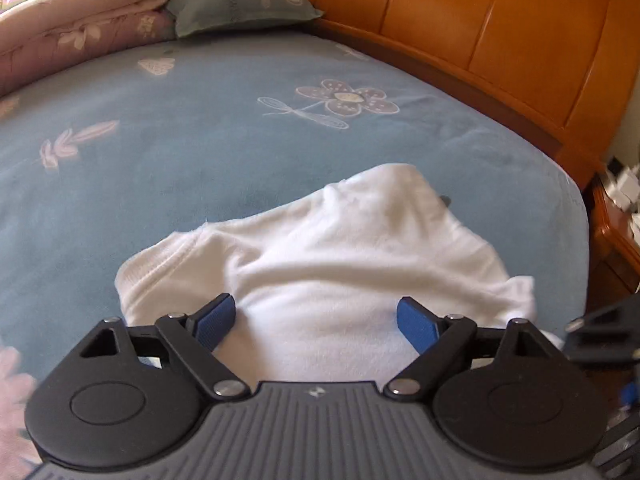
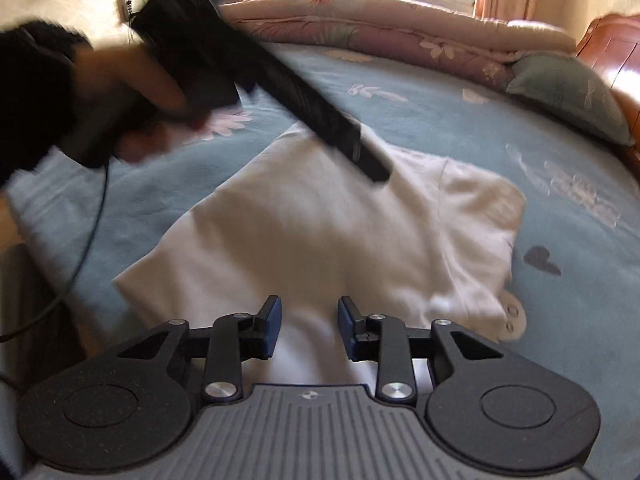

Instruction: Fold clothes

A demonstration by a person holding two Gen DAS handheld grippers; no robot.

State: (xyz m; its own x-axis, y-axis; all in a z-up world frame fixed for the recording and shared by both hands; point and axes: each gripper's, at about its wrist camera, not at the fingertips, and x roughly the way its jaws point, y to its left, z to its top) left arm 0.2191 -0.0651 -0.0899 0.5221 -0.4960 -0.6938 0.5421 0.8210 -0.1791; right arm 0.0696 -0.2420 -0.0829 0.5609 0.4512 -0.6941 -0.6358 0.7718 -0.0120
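Much bare blue bedspread (image 1: pixel 200 168) around the white garment's (image 1: pixel 320 248) edges

Blue flowered bedsheet (image 1: pixel 200 128), green pillow (image 1: pixel 240 0), wooden headboard (image 1: pixel 500 28).

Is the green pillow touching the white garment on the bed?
Apart. The left wrist view shows bare blue bedsheet between the green pillow and the white garment.

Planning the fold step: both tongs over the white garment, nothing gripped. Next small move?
Probably lower the left tongs onto the near edge of the white garment and close. Their jaws stand wide with rumpled cloth between them, unpinched; the right tongs are also open above it.
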